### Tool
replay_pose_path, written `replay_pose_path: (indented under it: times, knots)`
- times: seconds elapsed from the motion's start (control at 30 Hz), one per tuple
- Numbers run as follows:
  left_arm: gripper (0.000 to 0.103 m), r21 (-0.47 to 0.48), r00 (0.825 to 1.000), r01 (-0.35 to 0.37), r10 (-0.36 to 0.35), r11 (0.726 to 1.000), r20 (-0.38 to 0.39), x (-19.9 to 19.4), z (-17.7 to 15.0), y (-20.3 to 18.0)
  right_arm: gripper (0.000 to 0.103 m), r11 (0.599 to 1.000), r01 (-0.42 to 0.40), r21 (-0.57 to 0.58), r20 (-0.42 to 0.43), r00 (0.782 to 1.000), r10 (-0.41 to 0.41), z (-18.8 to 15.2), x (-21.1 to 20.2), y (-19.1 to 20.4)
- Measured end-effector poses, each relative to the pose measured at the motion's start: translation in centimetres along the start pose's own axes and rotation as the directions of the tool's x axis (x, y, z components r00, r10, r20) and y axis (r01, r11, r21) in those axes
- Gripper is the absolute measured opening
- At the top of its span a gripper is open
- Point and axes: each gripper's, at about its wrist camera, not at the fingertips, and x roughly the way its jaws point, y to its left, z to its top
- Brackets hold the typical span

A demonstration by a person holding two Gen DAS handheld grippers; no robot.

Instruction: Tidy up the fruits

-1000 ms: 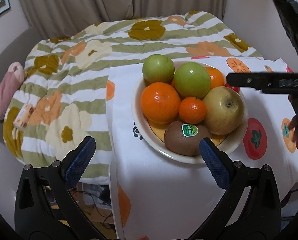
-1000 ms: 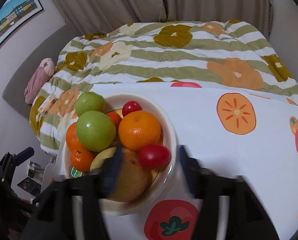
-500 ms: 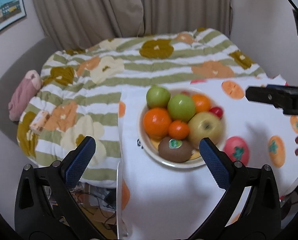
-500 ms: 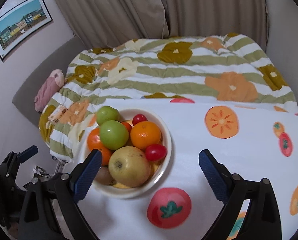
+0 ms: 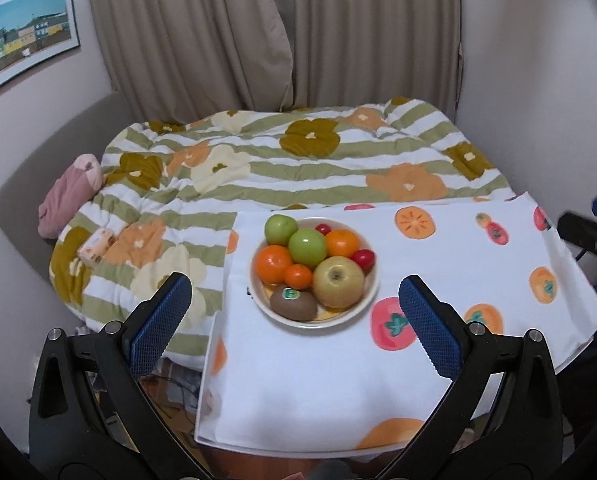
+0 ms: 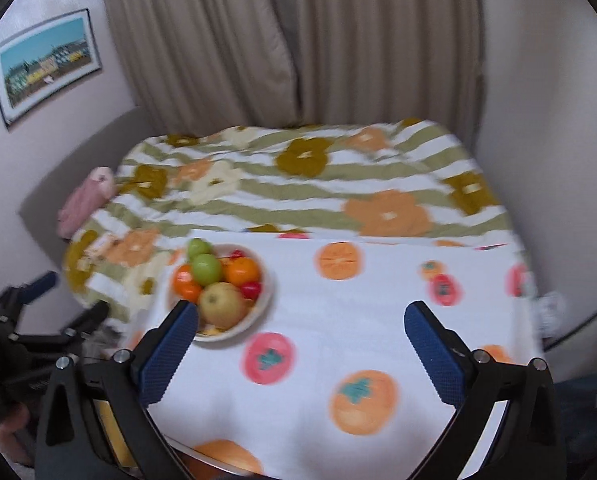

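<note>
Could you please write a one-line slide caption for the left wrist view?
Open left tongs hover before a fruit bowl on a fruit-print tablecloth.

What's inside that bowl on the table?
The bowl holds two green apples, a yellow apple, oranges, a kiwi and small red fruits. Anything beneath the pile is hidden.

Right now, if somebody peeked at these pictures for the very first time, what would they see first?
Probably the bowl heaped with bright fruit: green apples, oranges, a big yellow apple and a kiwi with a sticker in front. It sits on a white tablecloth printed with tomatoes and persimmons, before a flowery striped quilt. Both grippers hang back, jaws wide open.
</note>
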Motion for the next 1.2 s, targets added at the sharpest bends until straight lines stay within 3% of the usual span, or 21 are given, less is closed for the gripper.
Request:
replay_pose_path:
  times: [0.1, 0.43, 1.2]
  knots:
    - [0.103, -0.009, 1.000, 0.009, -0.008, 1.000, 0.013, -1.2, -0.3, -0.9, 0.103, 0.997, 0.075, -0.017, 0.012, 0.997, -0.075, -1.0, -1.8, -0.6]
    - [0.103, -0.002, 0.998, 0.056, -0.056, 0.998, 0.033, -2.8, -1.2, -3.7, 0.103, 0.990, 0.139, 0.029, 0.017, 0.990, -0.139, -3.5, -3.9, -2.2]
    - [0.103, 0.013, 0.996, 0.062, -0.063, 0.998, 0.068, -3.8, -1.0, -4.4, 0.103, 0.987, 0.149, 0.052, 0.034, 0.988, -0.151, -4.2, -5.2, -2.9]
